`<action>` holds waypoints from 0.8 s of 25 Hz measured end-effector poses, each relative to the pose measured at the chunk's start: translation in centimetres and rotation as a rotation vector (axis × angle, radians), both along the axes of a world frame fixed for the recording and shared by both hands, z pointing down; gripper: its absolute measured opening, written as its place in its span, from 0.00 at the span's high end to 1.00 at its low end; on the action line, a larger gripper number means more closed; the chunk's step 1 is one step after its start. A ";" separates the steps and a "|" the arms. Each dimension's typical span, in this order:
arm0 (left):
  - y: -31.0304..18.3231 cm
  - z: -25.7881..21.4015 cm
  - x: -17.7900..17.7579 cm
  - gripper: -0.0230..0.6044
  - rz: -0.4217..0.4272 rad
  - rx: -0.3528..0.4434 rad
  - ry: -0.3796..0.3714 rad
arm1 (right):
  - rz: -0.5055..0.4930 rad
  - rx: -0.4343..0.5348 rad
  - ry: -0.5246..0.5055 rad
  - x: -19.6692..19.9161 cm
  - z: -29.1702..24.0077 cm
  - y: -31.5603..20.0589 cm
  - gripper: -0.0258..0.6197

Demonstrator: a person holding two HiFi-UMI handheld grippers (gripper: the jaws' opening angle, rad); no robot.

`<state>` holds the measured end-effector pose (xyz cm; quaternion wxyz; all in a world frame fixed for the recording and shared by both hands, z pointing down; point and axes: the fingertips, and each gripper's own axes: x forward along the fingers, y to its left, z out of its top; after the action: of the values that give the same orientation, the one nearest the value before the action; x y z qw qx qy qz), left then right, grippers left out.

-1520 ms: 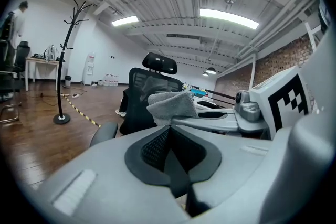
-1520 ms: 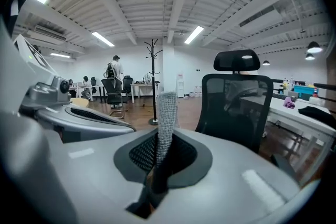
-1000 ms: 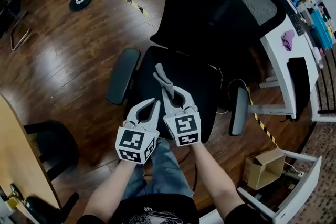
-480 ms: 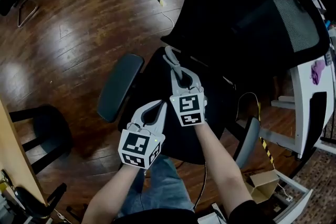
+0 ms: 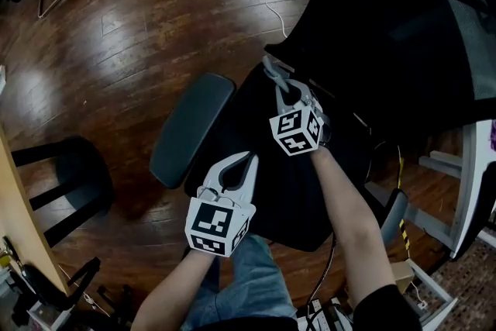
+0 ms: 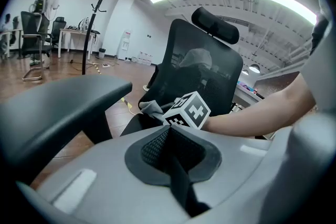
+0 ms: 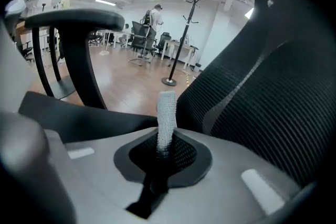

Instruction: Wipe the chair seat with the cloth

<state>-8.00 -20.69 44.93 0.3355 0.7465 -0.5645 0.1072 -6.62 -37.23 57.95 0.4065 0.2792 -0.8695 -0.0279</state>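
Cloth [image 7: 167, 113]: grey nubbly strip pinched in right claw [image 7: 163, 150] over chair seat [image 5: 285, 198].

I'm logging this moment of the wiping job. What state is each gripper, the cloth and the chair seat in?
Left gripper: shut, nothing between its jaws, held over the seat's front.
Right gripper: shut on the cloth.
Cloth: pinched, its end sticking out past the jaws near the seat's back.
Chair seat: no one sitting, both grippers over it.
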 end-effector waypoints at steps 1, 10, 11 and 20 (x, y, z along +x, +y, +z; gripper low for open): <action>0.1 0.3 -0.2 0.96 -0.006 -0.004 0.000 | -0.008 -0.001 0.020 0.2 0.6 -0.3 0.94; 1.8 1.8 -0.7 0.96 0.008 -0.018 -0.004 | -0.015 -0.028 0.054 -0.1 2.2 0.6 0.94; 2.3 1.9 -0.8 0.96 0.008 -0.020 -0.002 | -0.014 -0.028 0.048 -0.3 2.0 1.2 0.94; 8.1 2.4 -1.9 0.96 0.022 -0.026 -0.007 | 0.014 -0.037 -0.008 -1.6 0.5 8.5 0.94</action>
<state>-9.91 -12.63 47.33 0.3422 0.7479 -0.5559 0.1208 -8.22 -28.77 58.47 0.4086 0.2776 -0.8694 -0.0077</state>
